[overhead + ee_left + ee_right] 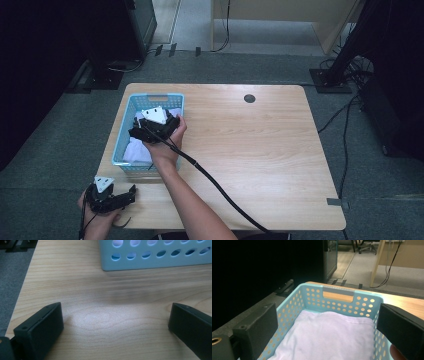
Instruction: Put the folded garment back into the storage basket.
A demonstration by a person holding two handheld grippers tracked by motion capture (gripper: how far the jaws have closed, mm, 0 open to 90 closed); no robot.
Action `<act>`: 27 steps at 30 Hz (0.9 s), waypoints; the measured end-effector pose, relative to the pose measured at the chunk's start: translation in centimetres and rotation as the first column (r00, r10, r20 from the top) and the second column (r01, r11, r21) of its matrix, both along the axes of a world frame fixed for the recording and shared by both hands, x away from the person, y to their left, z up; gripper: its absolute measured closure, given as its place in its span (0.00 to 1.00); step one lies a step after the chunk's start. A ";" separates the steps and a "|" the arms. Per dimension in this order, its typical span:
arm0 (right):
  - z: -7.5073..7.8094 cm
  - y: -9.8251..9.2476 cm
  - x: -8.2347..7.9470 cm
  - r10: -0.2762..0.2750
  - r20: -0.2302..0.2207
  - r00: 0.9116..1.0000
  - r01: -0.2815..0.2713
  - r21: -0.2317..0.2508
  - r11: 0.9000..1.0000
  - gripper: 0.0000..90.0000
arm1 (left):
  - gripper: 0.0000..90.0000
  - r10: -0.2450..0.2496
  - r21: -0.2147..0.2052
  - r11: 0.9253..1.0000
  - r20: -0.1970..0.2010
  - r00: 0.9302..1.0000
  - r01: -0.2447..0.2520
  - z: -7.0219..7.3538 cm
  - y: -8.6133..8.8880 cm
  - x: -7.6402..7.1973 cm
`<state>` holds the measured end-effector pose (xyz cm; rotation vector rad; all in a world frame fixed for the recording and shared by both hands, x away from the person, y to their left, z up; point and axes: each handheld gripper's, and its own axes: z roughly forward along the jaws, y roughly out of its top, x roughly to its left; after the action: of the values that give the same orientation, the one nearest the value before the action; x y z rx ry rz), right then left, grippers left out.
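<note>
A light blue perforated basket (126, 114) stands at the left of the wooden table (260, 150), with a white cloth (138, 150) lying in it. My right gripper (152, 127) hovers over the basket. In the right gripper view its jaws (327, 317) stand wide apart above the cloth (329, 336), with nothing between them, and face the basket's far handle wall (338, 291). My left gripper (126, 195) rests at the table's near left corner. It is open (116, 315) over bare wood, and the basket's near wall (155, 262) lies just ahead of it.
The right gripper's black cable (220, 192) trails across the table to the near edge. A round cable hole (249, 98) sits near the far edge. Dark stands (332, 75) and floor cables (345, 130) flank the table, and a pale wooden desk (330, 30) stands behind.
</note>
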<state>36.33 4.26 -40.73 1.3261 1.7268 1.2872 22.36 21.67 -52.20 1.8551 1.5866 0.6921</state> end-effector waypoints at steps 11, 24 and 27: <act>0.2 -1.5 -0.1 -0.021 0.007 1.000 0.021 0.004 1.000 0.04 | 0.00 0.000 0.000 1.000 -0.001 1.000 0.000 0.0 0.0 0.0; 0.8 -4.0 0.0 -0.056 0.026 0.998 0.056 0.002 0.998 0.04 | 0.00 0.000 -0.001 1.000 -0.001 1.000 0.000 0.0 0.0 0.0; 0.9 -4.7 0.0 -0.064 0.031 0.998 0.064 0.002 0.998 0.04 | 0.00 0.000 0.000 1.000 -0.001 1.000 0.000 0.0 0.0 0.0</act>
<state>36.32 -0.40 -39.86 1.3443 1.6499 1.2670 22.35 21.66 -52.20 1.8556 1.5876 0.6906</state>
